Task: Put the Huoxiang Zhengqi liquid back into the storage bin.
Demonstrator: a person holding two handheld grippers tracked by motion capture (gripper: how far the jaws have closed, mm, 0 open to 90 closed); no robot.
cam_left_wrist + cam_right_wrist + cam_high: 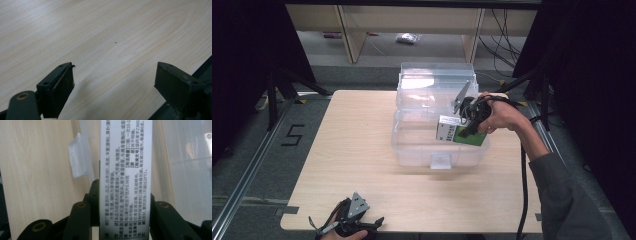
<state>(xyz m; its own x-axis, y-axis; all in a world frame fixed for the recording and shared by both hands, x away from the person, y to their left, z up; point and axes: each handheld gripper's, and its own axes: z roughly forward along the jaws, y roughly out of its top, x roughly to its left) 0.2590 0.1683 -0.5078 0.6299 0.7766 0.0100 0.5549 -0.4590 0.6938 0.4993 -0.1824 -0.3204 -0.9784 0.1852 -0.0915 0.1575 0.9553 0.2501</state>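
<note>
Right gripper (468,127) had jaws clamped on the green-white carton (460,135), held over the open clear bin (412,150) at table's far edge; drop-in left. Left gripper (357,225), wide open & empty, sat at near edge.

You've got a white-sided box (125,170) carrying dense black Chinese print in bracketed headings, with "0.99", "10" and "20°C" legible. On the floor (242,150) left of your table, a black "5" (292,135).
</note>
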